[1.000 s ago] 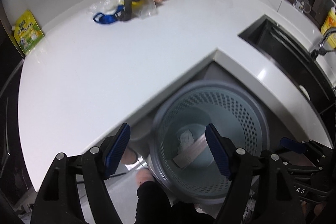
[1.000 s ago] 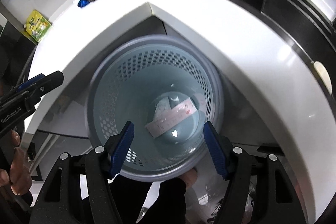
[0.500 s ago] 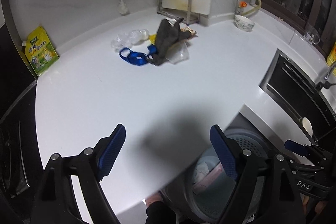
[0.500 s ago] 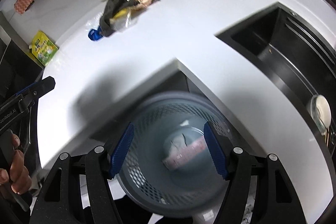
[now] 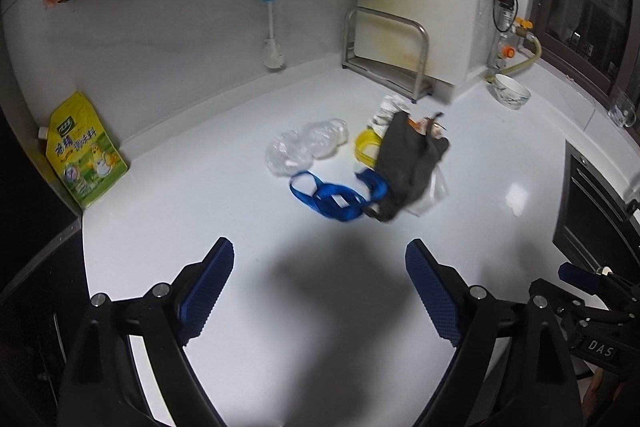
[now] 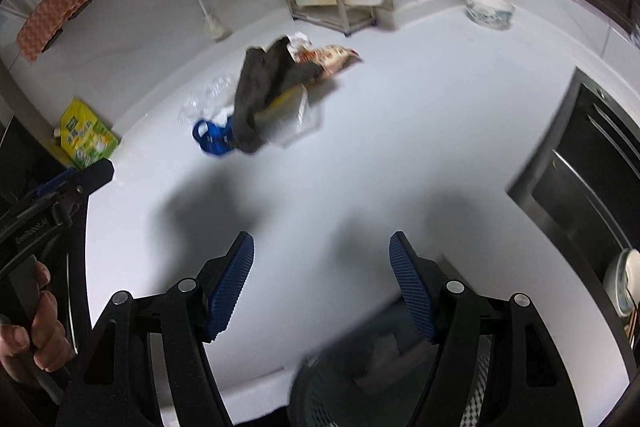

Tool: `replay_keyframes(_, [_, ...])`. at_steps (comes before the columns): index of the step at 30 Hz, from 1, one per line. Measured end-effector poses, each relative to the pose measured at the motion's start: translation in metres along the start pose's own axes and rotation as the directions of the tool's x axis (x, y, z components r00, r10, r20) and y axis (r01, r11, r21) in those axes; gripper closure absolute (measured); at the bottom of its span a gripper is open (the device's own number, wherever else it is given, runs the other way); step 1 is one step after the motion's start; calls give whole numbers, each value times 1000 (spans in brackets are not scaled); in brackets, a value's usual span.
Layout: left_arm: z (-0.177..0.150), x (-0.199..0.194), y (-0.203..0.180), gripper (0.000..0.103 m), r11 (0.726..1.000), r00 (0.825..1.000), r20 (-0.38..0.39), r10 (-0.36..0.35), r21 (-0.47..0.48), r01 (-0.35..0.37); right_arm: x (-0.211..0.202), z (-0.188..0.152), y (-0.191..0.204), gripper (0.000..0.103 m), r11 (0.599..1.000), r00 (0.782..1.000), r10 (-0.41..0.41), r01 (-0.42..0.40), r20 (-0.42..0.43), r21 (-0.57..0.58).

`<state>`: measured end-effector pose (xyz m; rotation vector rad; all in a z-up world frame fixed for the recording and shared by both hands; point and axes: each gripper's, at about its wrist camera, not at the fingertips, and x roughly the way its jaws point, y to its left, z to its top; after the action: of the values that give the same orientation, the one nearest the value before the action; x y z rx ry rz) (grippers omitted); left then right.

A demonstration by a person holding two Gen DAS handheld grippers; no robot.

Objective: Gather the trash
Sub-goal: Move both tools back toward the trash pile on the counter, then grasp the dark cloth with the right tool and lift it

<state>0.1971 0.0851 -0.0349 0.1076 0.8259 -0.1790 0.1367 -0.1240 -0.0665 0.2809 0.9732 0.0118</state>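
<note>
A heap of trash lies on the white counter (image 5: 200, 211): a dark grey cloth (image 5: 408, 163) (image 6: 260, 95), a blue strap (image 5: 328, 197) (image 6: 212, 137), crumpled clear plastic (image 5: 306, 147), a yellow ring (image 5: 366, 147) and a snack wrapper (image 6: 328, 57). My left gripper (image 5: 320, 291) is open and empty, above the counter short of the heap. My right gripper (image 6: 322, 283) is open and empty, over the counter's front edge. The grey perforated bin (image 6: 340, 391) with paper scraps shows blurred below it.
A green-yellow refill pouch (image 5: 84, 159) leans at the far left wall. A metal rack (image 5: 388, 55), a brush (image 5: 272, 27) and a bowl (image 5: 510, 91) stand along the back. A dark sink (image 6: 592, 179) is cut in on the right.
Both grippers have lifted away from over the bin and swung up toward the counter. The bin has dropped out of the left view and the trash heap is nearer.
</note>
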Motion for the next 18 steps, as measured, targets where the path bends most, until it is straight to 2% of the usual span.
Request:
replay_keyframes(9, [38, 57, 35, 14, 999, 999, -2, -34, 33, 34, 45, 50, 34, 34, 999, 999, -32, 32, 19, 8])
replay_keyframes(18, [54, 114, 48, 14, 992, 996, -27, -89, 83, 91, 94, 84, 57, 34, 998, 997, -67, 67, 24, 4])
